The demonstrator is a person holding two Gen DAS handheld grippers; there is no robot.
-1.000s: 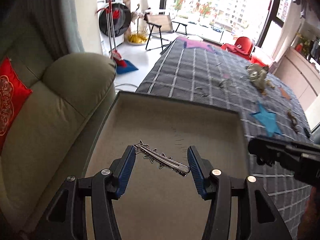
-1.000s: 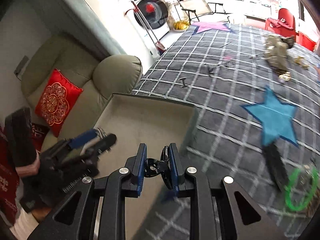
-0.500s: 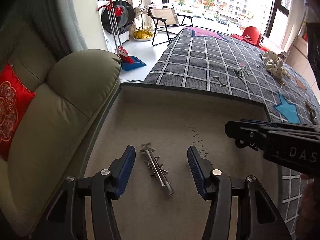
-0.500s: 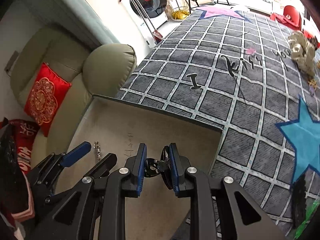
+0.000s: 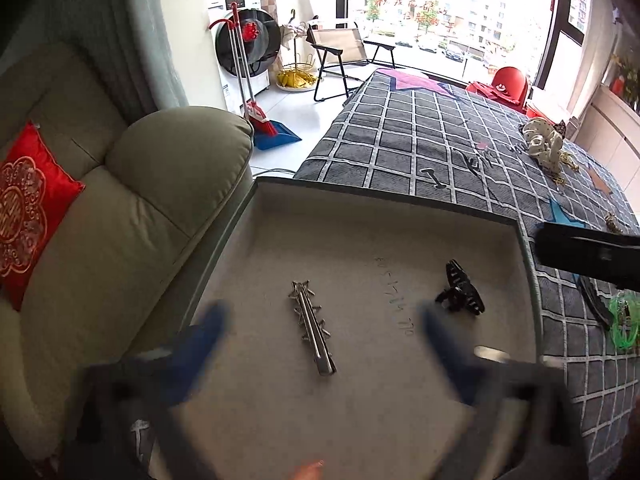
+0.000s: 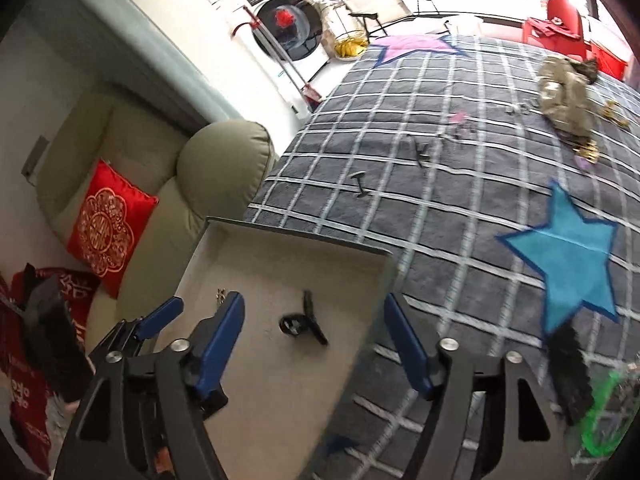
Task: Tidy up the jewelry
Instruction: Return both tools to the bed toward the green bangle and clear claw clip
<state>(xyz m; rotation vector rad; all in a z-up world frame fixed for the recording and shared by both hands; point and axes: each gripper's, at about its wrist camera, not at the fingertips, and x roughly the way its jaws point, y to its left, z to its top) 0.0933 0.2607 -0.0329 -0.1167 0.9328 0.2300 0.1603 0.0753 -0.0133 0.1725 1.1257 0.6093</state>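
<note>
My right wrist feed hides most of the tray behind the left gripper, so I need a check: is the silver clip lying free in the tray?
Observer: Yes. The silver star clip lies flat on the tray floor, between the opening jaws of the left gripper, touching neither pad.
Operator: Is it clear of the black claw clip?
Observer: Yes, apart. The black claw clip sits to its right, nearer the tray's right wall, with pencilled writing on the floor between them.
</note>
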